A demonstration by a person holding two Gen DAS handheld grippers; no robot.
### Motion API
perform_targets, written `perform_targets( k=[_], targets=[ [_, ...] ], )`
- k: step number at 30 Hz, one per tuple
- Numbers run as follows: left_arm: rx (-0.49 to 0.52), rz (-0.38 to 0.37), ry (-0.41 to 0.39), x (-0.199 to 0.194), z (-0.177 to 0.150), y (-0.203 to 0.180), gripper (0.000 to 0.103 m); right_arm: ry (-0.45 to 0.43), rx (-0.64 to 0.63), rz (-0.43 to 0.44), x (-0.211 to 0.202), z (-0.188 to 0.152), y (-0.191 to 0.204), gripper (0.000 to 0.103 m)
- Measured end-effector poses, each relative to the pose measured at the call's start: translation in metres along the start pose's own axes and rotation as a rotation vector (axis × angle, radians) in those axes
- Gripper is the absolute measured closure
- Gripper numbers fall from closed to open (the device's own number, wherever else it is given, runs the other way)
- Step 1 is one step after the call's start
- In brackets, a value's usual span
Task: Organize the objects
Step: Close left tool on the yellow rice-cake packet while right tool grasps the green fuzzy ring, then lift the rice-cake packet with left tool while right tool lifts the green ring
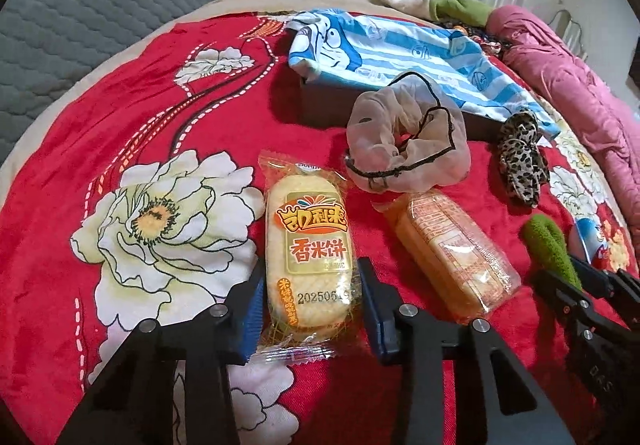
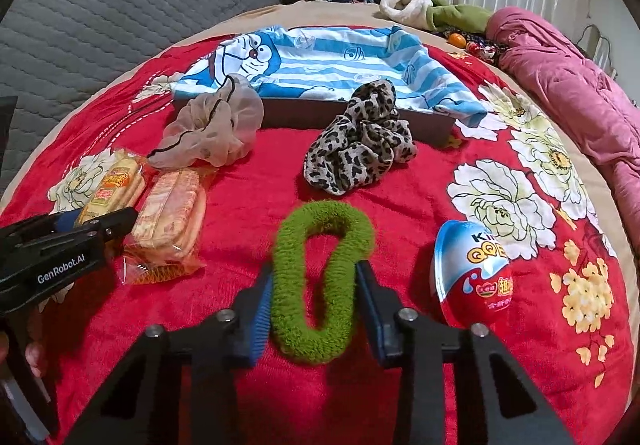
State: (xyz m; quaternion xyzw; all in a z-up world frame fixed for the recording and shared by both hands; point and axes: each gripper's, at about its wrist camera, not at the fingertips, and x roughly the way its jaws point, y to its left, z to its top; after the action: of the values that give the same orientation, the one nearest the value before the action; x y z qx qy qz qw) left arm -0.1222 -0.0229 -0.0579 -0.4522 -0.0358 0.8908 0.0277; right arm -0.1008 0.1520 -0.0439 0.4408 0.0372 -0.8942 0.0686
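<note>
Holding a rice cracker pack [image 1: 310,257] between the pads of my left claw [image 1: 310,309], I have both blue pads pressed to its long sides near the bottom end, and it sits on the red floral blanket [image 1: 120,117] toward that blanket's near edge. A second cracker pack [image 1: 448,249] lies just beside it on the right, label side down. Past them a beige scrunchie [image 1: 404,141] rests against the front wall of a dark box [image 1: 320,93], which is lined with a blue striped cartoon cloth [image 1: 400,53].

My right claw [image 2: 314,309] is closed on a green scrunchie [image 2: 320,277], squeezing its near half narrow while the far loop bulges wider; it too lies near the blanket's near edge. A chocolate egg [image 2: 474,273] sits just beside it on the right. A leopard scrunchie [image 2: 360,137] lies farther in, close to the box front. At the blanket's far right edge runs a pink quilt [image 2: 568,85], and a green and white garment [image 2: 428,5] lies at the far edge.
</note>
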Motion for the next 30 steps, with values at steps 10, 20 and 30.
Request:
perform_targets(
  k=[10,20,30],
  targets=[
    [-0.016,-0.034,-0.009,-0.003,-0.002,0.004,0.063,-0.033,0.009,0.031,-0.009,0.001,-0.001,0.078],
    [-0.024,-0.047,-0.034,-0.016,-0.004,0.006,0.064,-0.046,0.023,0.076,-0.020,-0.003,0.002,0.079],
    [-0.007,-0.037,-0.068,-0.040,-0.013,0.001,0.064,-0.072,0.029,0.082,-0.036,-0.007,0.003,0.079]
  ],
)
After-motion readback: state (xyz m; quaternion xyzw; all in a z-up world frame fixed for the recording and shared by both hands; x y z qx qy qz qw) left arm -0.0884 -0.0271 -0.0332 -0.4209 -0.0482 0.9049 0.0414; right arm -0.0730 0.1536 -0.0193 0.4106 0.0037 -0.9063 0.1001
